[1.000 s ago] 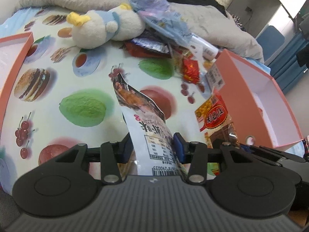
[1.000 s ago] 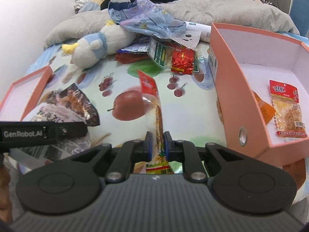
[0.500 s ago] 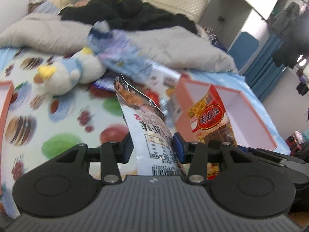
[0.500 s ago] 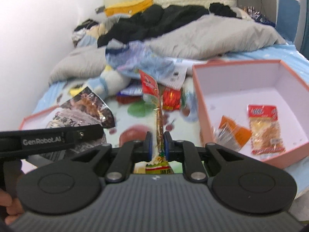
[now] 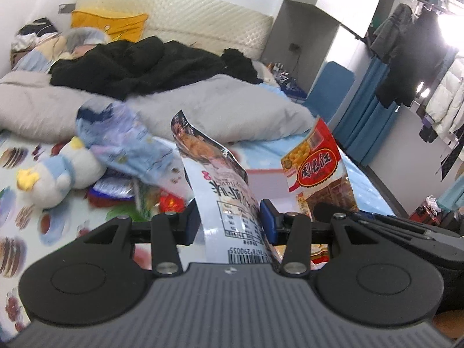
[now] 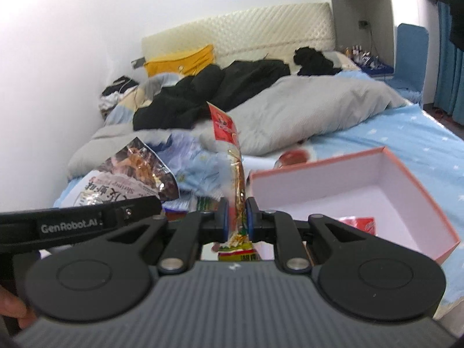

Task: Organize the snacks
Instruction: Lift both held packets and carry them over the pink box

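In the left wrist view, a bed [image 5: 17, 179] with a fruit-and-burger print cover fills the lower left, and a grey quilt [image 5: 220, 110] lies across it under a heap of black clothes [image 5: 139, 66]. A padded cream headboard [image 5: 179, 26] backs onto the white wall; to the right are blue curtains [image 5: 365, 119] and coats on a rail [image 5: 411, 55]. The left tongs [image 5: 229, 220] are closed on a white shrimp snack bag [image 5: 220, 191], held upright above the cover. Just to its right a red bean snack packet [image 5: 316, 171] stands in the other tool. A plush penguin [image 5: 55, 177], a crumpled blue plastic bag [image 5: 124, 148] and loose wrappers lie together on the cover behind, blurred.

In the right wrist view, the right tongs [image 6: 235, 220] are pinched on the red packet [image 6: 232, 168], seen edge-on and upright. Right of them sits an open pink box [image 6: 400, 174] with a white inside, its near corner close to the bed's edge; a red wrapper [image 6: 356, 223] lies in it. The light blue sheet [image 6: 406, 133] beyond the box is bare up to the quilt. The shrimp bag [image 6: 127, 177] shows at left above the left tool's arm [image 6: 72, 223].
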Demonstrator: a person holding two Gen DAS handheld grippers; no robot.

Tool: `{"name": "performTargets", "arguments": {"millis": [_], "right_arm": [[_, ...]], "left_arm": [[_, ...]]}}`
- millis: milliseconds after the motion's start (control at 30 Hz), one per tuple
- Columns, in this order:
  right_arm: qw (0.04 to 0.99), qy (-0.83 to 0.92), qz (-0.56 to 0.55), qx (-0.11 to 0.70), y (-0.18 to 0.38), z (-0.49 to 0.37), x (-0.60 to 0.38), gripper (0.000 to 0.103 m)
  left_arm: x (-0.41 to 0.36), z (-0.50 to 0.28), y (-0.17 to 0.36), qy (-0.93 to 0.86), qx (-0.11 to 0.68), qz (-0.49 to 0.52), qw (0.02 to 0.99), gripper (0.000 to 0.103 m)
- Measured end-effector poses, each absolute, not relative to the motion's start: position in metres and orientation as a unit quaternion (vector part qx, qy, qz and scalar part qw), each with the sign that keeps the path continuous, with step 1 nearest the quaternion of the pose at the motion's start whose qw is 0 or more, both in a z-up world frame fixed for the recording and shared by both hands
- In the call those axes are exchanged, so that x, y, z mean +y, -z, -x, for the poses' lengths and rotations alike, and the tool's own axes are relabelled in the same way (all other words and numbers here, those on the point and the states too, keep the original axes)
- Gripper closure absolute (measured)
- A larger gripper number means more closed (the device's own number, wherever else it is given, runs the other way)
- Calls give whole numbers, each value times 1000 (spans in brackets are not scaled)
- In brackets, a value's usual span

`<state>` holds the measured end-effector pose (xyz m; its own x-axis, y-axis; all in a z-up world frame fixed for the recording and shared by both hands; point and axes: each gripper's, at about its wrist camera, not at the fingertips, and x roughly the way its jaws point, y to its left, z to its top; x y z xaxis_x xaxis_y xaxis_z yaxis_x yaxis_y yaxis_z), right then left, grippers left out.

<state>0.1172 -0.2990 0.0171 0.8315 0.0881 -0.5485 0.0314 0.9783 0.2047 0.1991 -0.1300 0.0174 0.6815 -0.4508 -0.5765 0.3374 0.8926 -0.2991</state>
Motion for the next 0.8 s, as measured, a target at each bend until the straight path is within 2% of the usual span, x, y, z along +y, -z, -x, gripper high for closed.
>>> {"name": "performTargets", "arguments": {"millis": [400,800], "right_arm": [[952,23,-114,283,-11,-128,-363,88],[927,77,-112,350,57,-144,-416,88]], "left_arm": [[-210,-231,-26,255,336,57,905,53],[-283,-274,56,266,426,8,865,53]]}}
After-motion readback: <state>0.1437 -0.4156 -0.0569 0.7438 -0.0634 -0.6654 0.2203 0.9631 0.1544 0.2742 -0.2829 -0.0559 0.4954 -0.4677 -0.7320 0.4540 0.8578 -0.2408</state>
